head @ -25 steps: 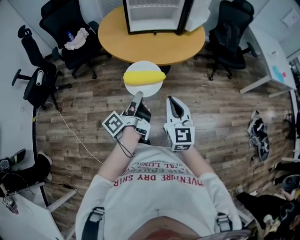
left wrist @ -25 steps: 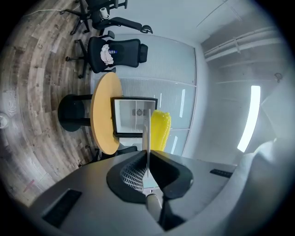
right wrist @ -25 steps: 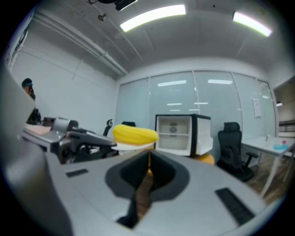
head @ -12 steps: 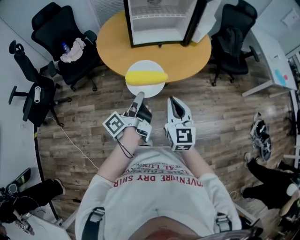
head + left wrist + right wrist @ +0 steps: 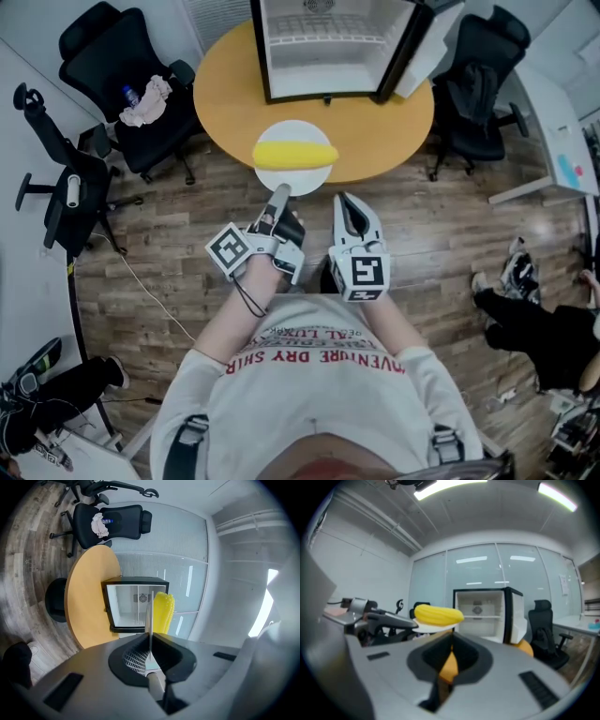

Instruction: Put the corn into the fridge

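Observation:
A yellow corn cob (image 5: pixel 295 153) lies on a white plate (image 5: pixel 292 180), which hovers over the near edge of the round wooden table (image 5: pixel 225 103). My left gripper (image 5: pixel 278 195) is shut on the plate's near rim; in the left gripper view the plate (image 5: pixel 150 616) shows edge-on between the pads, with the corn (image 5: pixel 163 613) beside it. My right gripper (image 5: pixel 349 202) hangs to the right of the plate, shut and empty. The small fridge (image 5: pixel 328 47) stands on the table with its door (image 5: pixel 422 52) swung open to the right. The right gripper view also shows the corn (image 5: pixel 438 615) and the fridge (image 5: pixel 483 611).
Black office chairs stand at the left (image 5: pixel 122 75) and right (image 5: pixel 478 94) of the table, one holding a cloth and a bottle. A cable (image 5: pixel 141 281) trails across the wooden floor. A person's legs (image 5: pixel 525 328) are at the right.
Both grippers and the plate with the corn have moved forward to the table; the plate now overlaps the table's edge. The fridge looks nearer. A person at the right has walked closer.

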A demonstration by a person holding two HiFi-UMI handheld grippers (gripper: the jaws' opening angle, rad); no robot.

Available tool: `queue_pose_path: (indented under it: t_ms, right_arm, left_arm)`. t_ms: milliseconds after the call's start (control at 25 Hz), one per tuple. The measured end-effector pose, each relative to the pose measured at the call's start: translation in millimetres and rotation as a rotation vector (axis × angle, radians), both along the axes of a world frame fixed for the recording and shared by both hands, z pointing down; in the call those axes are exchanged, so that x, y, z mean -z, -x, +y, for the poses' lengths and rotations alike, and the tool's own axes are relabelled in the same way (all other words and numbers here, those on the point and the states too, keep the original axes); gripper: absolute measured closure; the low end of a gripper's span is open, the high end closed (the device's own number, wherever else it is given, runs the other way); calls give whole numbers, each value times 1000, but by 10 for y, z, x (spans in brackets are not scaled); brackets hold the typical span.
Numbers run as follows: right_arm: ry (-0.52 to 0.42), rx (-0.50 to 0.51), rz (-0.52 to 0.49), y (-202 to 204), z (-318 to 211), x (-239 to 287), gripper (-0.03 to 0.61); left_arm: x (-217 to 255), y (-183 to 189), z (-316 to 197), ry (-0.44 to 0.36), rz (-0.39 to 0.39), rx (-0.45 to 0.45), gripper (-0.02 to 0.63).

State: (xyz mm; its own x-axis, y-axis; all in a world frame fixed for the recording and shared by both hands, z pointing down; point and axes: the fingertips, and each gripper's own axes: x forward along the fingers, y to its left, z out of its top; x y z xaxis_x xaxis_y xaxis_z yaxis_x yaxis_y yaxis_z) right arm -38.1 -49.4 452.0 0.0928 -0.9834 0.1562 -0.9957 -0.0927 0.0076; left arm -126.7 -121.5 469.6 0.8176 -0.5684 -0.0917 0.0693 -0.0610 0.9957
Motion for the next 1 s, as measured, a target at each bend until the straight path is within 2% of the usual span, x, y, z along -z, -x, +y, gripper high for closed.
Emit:
queue_pose_path:
  t_ms: [200,600,1000]
  right_arm:
    - [-15,67,-1,-296,-407,-47,549]
    - [-36,255,30,-1253,-1285,90,549]
    - [-27,342,34,-2034,-1960,60,549]
  left_arm:
    - [-53,-256,-334,-9,-13,61,574]
    - [56,-1143,-1008,-19,1,232,574]
    - [56,-1816,-1595,-25,19,341,574]
